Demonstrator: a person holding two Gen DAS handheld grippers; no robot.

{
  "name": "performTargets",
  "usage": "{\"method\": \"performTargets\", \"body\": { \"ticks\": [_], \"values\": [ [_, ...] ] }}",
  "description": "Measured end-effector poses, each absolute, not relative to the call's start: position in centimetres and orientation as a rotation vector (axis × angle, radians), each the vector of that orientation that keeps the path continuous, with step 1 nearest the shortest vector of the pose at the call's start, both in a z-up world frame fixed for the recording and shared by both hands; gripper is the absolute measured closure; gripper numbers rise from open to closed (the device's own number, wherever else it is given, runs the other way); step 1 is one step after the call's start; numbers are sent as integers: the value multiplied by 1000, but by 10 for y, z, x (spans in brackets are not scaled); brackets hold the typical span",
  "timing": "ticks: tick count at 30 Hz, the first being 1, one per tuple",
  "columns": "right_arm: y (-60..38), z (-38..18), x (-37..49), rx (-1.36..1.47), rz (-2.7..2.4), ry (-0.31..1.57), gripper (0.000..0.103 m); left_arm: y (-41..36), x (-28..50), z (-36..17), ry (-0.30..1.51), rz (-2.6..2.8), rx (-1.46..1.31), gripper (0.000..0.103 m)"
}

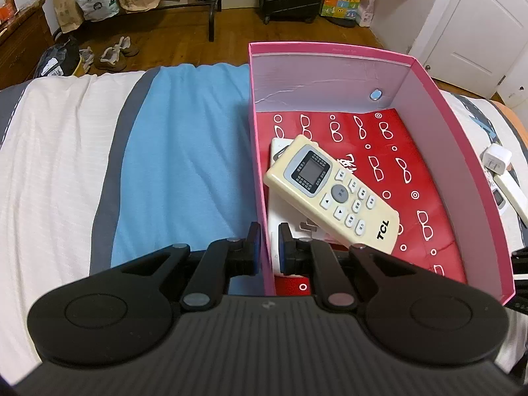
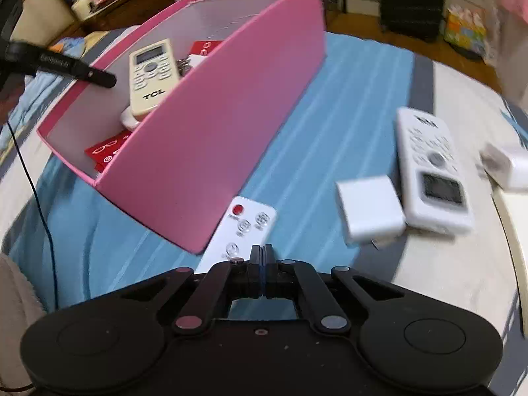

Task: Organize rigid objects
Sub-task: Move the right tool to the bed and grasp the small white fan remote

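Right wrist view: cream remote (image 2: pixel 150 76) lies in the pink box (image 2: pixel 211 138); right gripper (image 2: pixel 261 257), jaws together and holding nothing, is beside the small white remote (image 2: pixel 241 231), still outside.

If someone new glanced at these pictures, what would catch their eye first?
The pink box on the blue-striped bedspread stands out, with a cream TCL remote lying inside on red paper. Outside it, a small white remote lies by the shut right claw.
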State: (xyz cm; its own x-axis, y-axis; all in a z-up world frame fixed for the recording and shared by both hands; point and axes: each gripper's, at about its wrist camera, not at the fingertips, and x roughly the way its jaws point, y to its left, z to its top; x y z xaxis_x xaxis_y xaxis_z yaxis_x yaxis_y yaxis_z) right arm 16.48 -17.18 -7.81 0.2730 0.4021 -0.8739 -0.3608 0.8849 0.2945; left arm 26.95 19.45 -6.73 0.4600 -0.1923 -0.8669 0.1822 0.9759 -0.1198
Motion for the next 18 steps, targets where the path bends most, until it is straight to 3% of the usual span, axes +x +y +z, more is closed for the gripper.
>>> {"method": "performTargets", "body": {
  "ticks": [2,4,8,10,13,18],
  "values": [
    [-178,-82,163,110,524,1222,99,193,270,-67,1070,-228,-7,93],
    [-178,-90,159,143,510,1274,90,193,270,-67,1071,-225,-3,93],
    [-164,-93,151,124,555,1253,64,192,269,-67,1070,-220,5,93],
    [-151,-91,147,61,560,1231,56,192,269,-66,1070,-216,5,93],
    [-133,-90,136,-96,555,1183,49,192,268,-66,1067,-214,7,93],
    [-113,-92,128,-265,503,1101,48,192,268,-65,1070,-214,8,93]
  ]
}}
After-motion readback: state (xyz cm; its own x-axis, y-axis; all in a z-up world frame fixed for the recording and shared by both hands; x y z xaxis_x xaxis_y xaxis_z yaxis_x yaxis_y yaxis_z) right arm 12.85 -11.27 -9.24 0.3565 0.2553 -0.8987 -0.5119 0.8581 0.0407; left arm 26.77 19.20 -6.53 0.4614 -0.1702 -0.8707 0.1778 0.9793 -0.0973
